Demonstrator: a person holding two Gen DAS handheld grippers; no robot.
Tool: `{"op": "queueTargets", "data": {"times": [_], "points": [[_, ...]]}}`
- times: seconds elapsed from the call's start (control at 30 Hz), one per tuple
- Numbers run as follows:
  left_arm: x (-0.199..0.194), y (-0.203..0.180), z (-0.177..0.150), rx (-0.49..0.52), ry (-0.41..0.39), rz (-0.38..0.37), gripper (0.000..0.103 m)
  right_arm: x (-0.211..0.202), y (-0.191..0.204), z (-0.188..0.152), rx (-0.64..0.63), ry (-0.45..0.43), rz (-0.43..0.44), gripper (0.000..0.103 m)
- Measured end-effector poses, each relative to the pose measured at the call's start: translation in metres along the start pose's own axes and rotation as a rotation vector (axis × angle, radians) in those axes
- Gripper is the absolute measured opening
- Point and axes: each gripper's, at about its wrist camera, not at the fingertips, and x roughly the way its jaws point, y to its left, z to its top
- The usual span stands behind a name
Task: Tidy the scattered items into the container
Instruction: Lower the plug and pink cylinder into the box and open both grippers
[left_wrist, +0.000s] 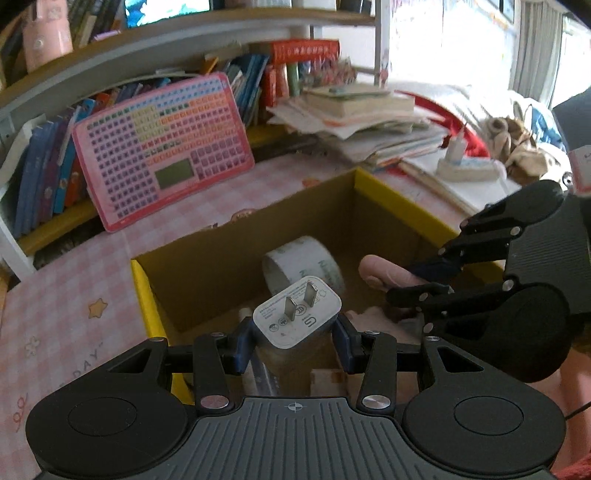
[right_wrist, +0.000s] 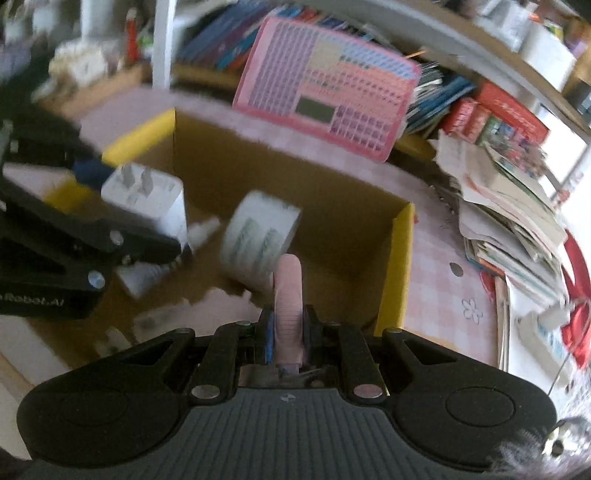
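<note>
Pink checked cloth covers the table (left_wrist: 66, 280), which is backed by crowded bookshelves (left_wrist: 44, 173), with a pink keyboard toy (left_wrist: 162, 147) leaned against the books and a loose pile of papers and books (left_wrist: 369, 122) stacked to one side. An open cardboard box (left_wrist: 399, 199) with yellow-edged walls is set in the middle of the table; a roll of tape (left_wrist: 306, 266) and a few small, blurred items are seen on its floor, and much of the floor is left bare.

The left gripper (left_wrist: 295, 332) is held above the near wall of the box, its jaws partly open and clamped on the sides of a white charger plug (left_wrist: 297, 314), whose prongs are turned upward. The right gripper (right_wrist: 286, 332) is held over the box interior, its jaws nearly shut on a slim pink object (right_wrist: 288, 295) that sticks out forward beyond the pads. Both held items are kept clear of the box walls, and the two grippers are near each other without touching.
</note>
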Motion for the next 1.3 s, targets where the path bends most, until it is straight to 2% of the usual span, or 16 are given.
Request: {"op": "queueTargets", "data": {"times": [0.37, 0.5, 0.57, 0.6, 0.63, 0.73, 0.8, 0.93, 1.1, 1.3], "points": [[0.017, 0.000, 0.003, -0.010, 0.043, 0.023, 0.044, 0.018, -0.002, 0.003, -0.039, 0.030, 0.025, 0.014], [0.017, -0.002, 0.002, -0.010, 0.033, 0.030, 0.046, 0.014, -0.001, 0.004, -0.039, 0.005, 0.023, 0.021], [0.013, -0.004, 0.002, -0.011, 0.012, 0.036, 0.047, 0.011, 0.000, 0.003, -0.038, -0.010, 0.028, 0.025], [0.010, -0.005, 0.002, -0.015, 0.001, 0.039, 0.053, 0.009, 0.000, 0.002, -0.035, -0.017, 0.031, 0.033], [0.007, -0.006, 0.002, -0.020, -0.011, 0.047, 0.059, 0.007, -0.001, 0.002, -0.032, -0.025, 0.028, 0.035], [-0.005, -0.007, 0.001, -0.033, -0.055, 0.076, 0.069, -0.001, -0.002, -0.001, -0.019, -0.050, 0.028, 0.039], [-0.016, -0.008, 0.000, -0.050, -0.089, 0.099, 0.075, -0.009, -0.004, -0.004, 0.003, -0.072, 0.029, 0.046], [-0.043, -0.006, -0.005, -0.106, -0.158, 0.147, 0.086, -0.033, -0.010, -0.010, 0.070, -0.151, 0.034, 0.051], [-0.086, -0.002, -0.020, -0.170, -0.249, 0.209, 0.094, -0.072, -0.010, -0.017, 0.178, -0.278, 0.051, 0.061], [-0.128, 0.009, -0.049, -0.274, -0.307, 0.282, 0.096, -0.103, -0.002, -0.027, 0.280, -0.370, 0.058, 0.068]]}}
